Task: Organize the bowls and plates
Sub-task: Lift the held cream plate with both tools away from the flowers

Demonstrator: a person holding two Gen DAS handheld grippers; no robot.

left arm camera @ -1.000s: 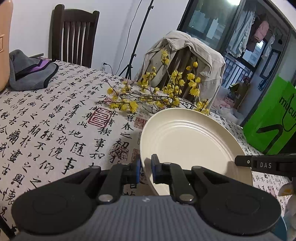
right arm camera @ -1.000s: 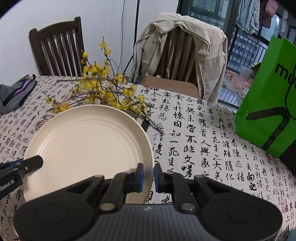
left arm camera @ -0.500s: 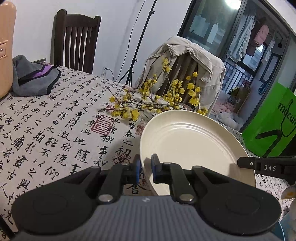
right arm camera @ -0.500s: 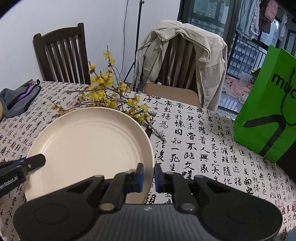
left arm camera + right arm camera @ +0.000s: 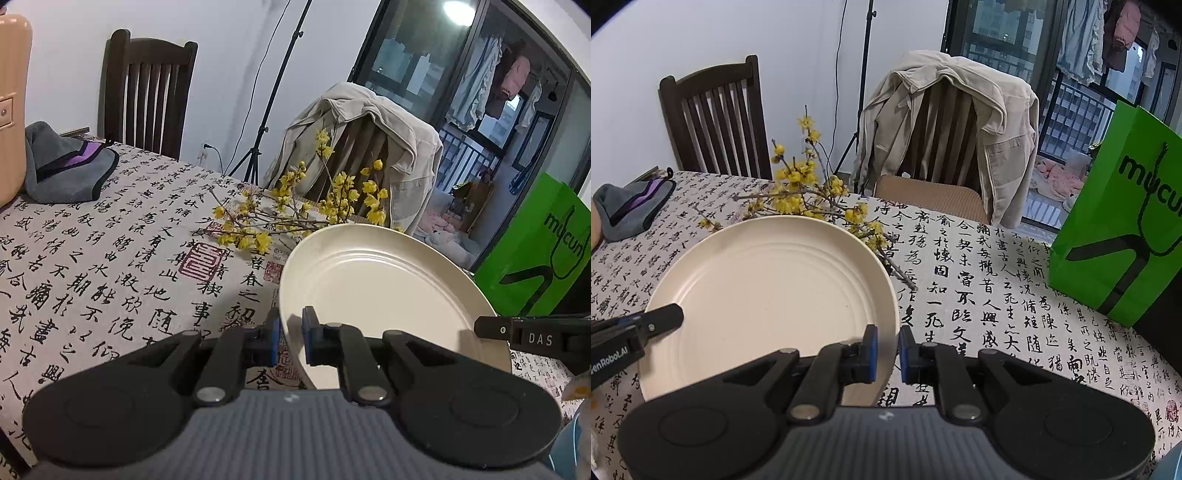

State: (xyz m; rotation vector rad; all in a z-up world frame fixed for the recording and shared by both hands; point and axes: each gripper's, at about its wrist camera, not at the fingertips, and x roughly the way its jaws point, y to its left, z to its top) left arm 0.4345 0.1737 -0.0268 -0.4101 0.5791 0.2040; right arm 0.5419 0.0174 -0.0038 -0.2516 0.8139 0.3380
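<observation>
A cream plate (image 5: 380, 295) (image 5: 768, 291) with ringed ridges is held between both grippers, slightly tilted above the calligraphy tablecloth (image 5: 110, 266). My left gripper (image 5: 290, 328) is shut on the plate's left rim, one blue pad above and one below the edge. My right gripper (image 5: 886, 343) is shut on the right rim in the same way. Each view also shows the other gripper's black finger lying on the opposite side of the plate. No bowls are in view.
Branches with yellow blossoms (image 5: 812, 195) lie on the table just beyond the plate. A green paper bag (image 5: 1115, 236) stands at the right, a grey pouch (image 5: 66, 173) at the far left. Two chairs, one with a beige jacket (image 5: 945, 122), stand behind the table.
Both grippers keep their hold on the plate. The background sits slightly lower in both views; the plate has hardly shifted.
</observation>
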